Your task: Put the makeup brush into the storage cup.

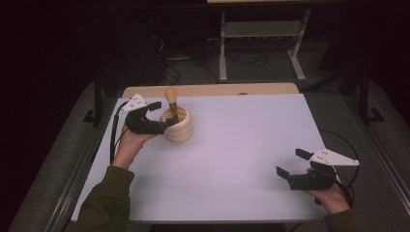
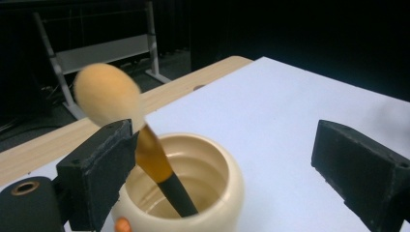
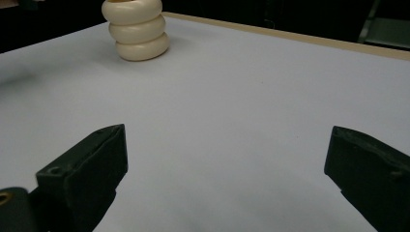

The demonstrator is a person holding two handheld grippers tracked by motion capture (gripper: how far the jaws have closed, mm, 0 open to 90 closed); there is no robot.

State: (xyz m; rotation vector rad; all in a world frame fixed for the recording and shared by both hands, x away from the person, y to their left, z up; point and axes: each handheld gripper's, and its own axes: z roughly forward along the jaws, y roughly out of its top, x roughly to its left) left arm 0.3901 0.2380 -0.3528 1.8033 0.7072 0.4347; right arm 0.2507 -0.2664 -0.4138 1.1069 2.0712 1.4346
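The left gripper (image 2: 217, 164), jaws wide, frames a brush (image 2: 145, 145) standing in a pot (image 2: 227, 188). The right gripper view shows the pot's three-ringed outside; the right gripper (image 3: 222, 179) is wide, empty.

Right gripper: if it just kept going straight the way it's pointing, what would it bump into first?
Probably nothing soon. The right gripper points with open jaws across bare table; the cream pot stands far off to the left of its line, though depth is hard to judge.
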